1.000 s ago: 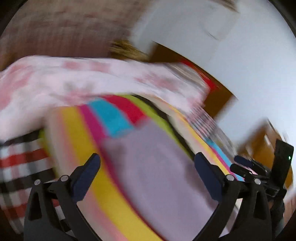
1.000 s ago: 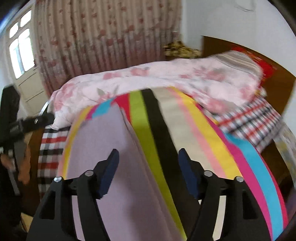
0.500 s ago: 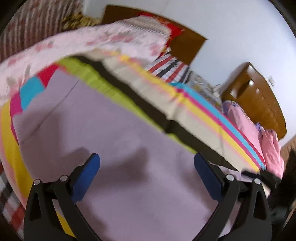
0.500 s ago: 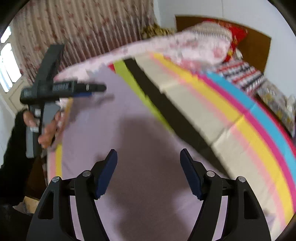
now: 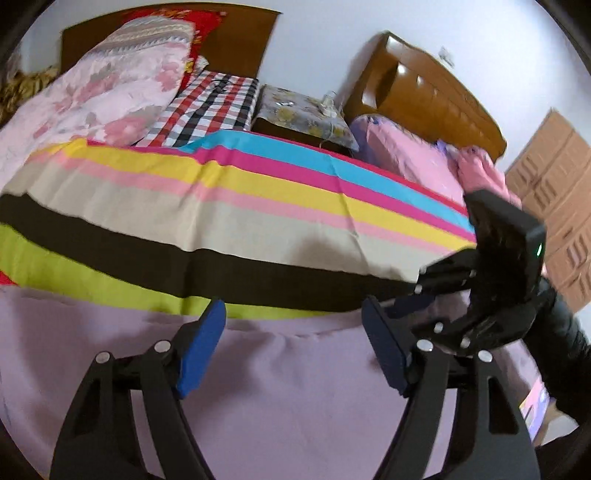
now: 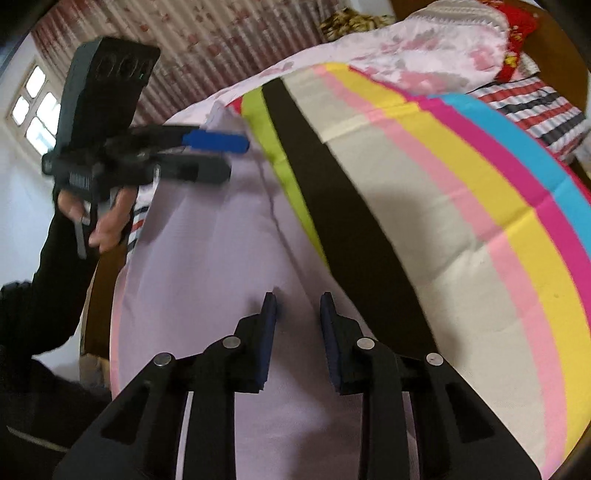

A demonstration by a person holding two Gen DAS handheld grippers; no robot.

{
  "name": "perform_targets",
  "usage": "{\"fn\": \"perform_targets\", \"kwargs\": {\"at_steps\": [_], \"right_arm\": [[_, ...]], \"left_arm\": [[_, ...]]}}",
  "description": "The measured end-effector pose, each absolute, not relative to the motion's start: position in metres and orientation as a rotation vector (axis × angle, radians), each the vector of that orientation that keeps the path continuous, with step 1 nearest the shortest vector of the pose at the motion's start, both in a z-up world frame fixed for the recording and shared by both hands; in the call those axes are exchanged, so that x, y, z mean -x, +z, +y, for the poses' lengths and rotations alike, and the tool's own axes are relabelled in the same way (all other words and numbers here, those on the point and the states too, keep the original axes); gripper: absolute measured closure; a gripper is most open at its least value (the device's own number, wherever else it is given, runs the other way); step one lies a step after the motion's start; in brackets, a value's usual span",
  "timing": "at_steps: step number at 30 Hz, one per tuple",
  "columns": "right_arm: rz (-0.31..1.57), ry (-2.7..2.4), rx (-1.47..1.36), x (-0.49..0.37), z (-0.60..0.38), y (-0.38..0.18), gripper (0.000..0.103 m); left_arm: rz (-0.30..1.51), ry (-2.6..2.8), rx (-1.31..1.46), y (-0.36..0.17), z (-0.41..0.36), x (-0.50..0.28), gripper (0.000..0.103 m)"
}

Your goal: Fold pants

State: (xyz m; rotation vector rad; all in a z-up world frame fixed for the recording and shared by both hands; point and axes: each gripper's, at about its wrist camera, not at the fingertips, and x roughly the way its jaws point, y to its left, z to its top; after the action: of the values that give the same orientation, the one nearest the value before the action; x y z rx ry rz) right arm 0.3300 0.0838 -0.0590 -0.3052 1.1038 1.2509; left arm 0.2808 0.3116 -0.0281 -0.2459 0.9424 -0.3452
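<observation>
In the left wrist view, the left gripper (image 5: 291, 347) is hovering over the lilac pants (image 5: 280, 398), and its blue fingers (image 5: 201, 350) are standing wide apart with nothing between them. The pants are lying flat on the near edge of the striped bedsheet (image 5: 229, 206), whose green, black, beige, yellow, pink and blue bands are running across the bed. Behind it, a floral quilt (image 5: 107, 88) is resting on a checked sheet (image 5: 207, 107), beside a wooden headboard (image 5: 236, 33). A nightstand (image 5: 303, 114) with a flowered cover and a second bed's headboard (image 5: 424, 92) are standing against the white wall (image 5: 317, 44). The right gripper (image 5: 413, 306) is coming in from the right, low over the pants.

In the right wrist view, the right gripper (image 6: 297, 325) is pointing down at the pants (image 6: 207, 236); its fingers (image 6: 267, 332) are narrowed but a gap is showing, gripping nothing. The left gripper (image 6: 225, 155) is hanging near the far pant end, fingers apart. A flowered curtain (image 6: 207, 40) and a window (image 6: 33, 110) are filling the background.
</observation>
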Motion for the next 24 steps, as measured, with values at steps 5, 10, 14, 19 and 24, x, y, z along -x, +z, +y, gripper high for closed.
{"fn": "perform_targets", "kwargs": {"at_steps": [5, 10, 14, 19, 24], "right_arm": [[1.052, 1.229, 0.325, -0.329, 0.085, -0.059, 0.098], [0.87, 1.173, 0.37, -0.31, 0.077, -0.017, 0.099], [0.953, 1.119, 0.456, -0.319, 0.093, -0.047, 0.098], [0.948, 1.055, 0.414, -0.331, 0.097, -0.048, 0.078], [0.845, 1.022, 0.323, -0.331, 0.078, -0.007, 0.075]], "left_arm": [[0.944, -0.322, 0.331, -0.049, 0.328, -0.26, 0.027], [0.865, -0.222, 0.377, -0.048, 0.349, -0.238, 0.027], [0.9, -0.121, 0.369, -0.06, 0.36, -0.239, 0.021], [0.832, -0.054, 0.38, -0.048, 0.373, -0.224, 0.021], [0.76, -0.05, 0.35, -0.02, 0.369, -0.193, 0.017]]}}
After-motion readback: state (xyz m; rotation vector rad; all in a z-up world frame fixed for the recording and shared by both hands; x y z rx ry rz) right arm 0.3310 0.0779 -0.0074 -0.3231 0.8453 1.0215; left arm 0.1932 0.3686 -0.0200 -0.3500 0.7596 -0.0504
